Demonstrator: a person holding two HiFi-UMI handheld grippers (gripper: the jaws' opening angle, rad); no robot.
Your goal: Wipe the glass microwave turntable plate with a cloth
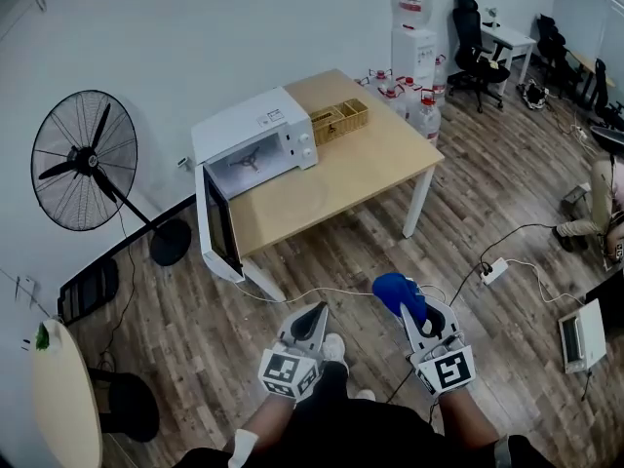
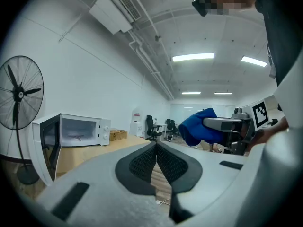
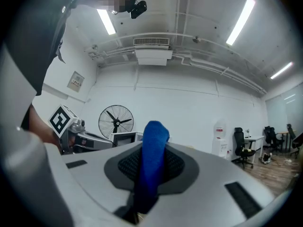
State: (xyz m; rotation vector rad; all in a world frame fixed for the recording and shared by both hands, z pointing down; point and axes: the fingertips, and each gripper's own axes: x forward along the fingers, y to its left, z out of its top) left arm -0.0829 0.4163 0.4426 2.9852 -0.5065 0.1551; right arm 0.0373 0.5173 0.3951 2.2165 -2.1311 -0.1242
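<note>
Nearest, at 6 o'clock, the left hand-held gripper [image 1: 319, 310] has its jaws pressed together on nothing. Beside it, the right hand-held gripper [image 1: 413, 314] pinches the blue cloth [image 1: 395, 291]. Farther, at 12 o'clock, the microwave [image 1: 255, 136] stands door open on the tabletop [image 1: 375, 154]; its glass plate isn't discernible.

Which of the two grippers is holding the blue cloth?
The right gripper: its jaws pinch the blue cloth. The left gripper has its jaws closed together on nothing.
</note>
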